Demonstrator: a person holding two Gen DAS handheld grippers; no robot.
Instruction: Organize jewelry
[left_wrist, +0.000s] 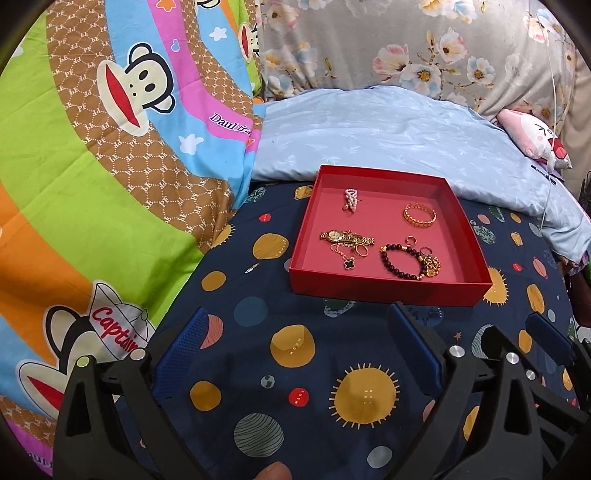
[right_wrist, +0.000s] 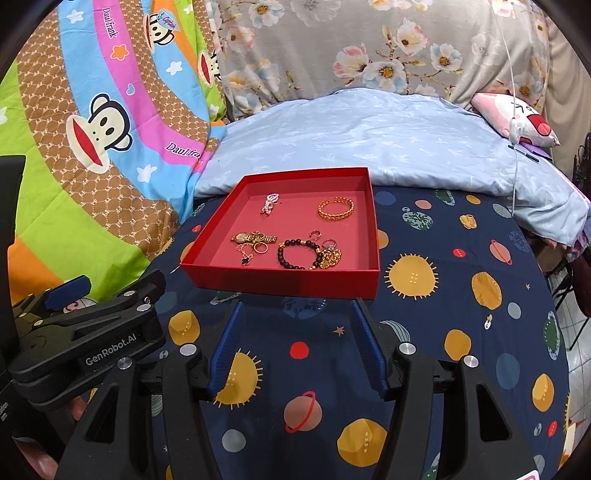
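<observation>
So the red tray (left_wrist: 388, 286) is sitting on the navy planet-print bedsheet (left_wrist: 295, 369), straight ahead at 12 o'clock of the left gripper (left_wrist: 299, 347) and just past its fingertips, not touching. That gripper is hanging wide apart with nothing between its blue pads (left_wrist: 184, 347).

From the right wrist cam, the right gripper (right_wrist: 297, 332) is also spread apart and holding nothing, with the tray's near wall (right_wrist: 280, 282) lying just beyond its tips, at 12 leaning toward 11 o'clock. The left gripper is showing up in that view at about 9 o'clock, low and beside the tray's near-left corner.

Inside the tray, things are lying loose:
- pearl clip (right_wrist: 270, 204) at the far left
- gold cuff bracelet (right_wrist: 336, 209) at the far right, well apart from the rest
- gold watch (right_wrist: 253, 237) at the near left, with a ring (right_wrist: 260, 247) and a clover-charm chain (right_wrist: 245, 258) touching or overlapping it
- dark bead bracelet (right_wrist: 297, 253) at the near right, running into a gold clump (right_wrist: 330, 258), with small rings (right_wrist: 321, 238) just behind

Room-wise, open sheet is stretching out at 3 o'clock of the tray. A monkey-print quilt (right_wrist: 74, 147) is crowding in at 9 o'clock, and a pale blue pillow (right_wrist: 369, 140) is butting up near the far edge at 12.
</observation>
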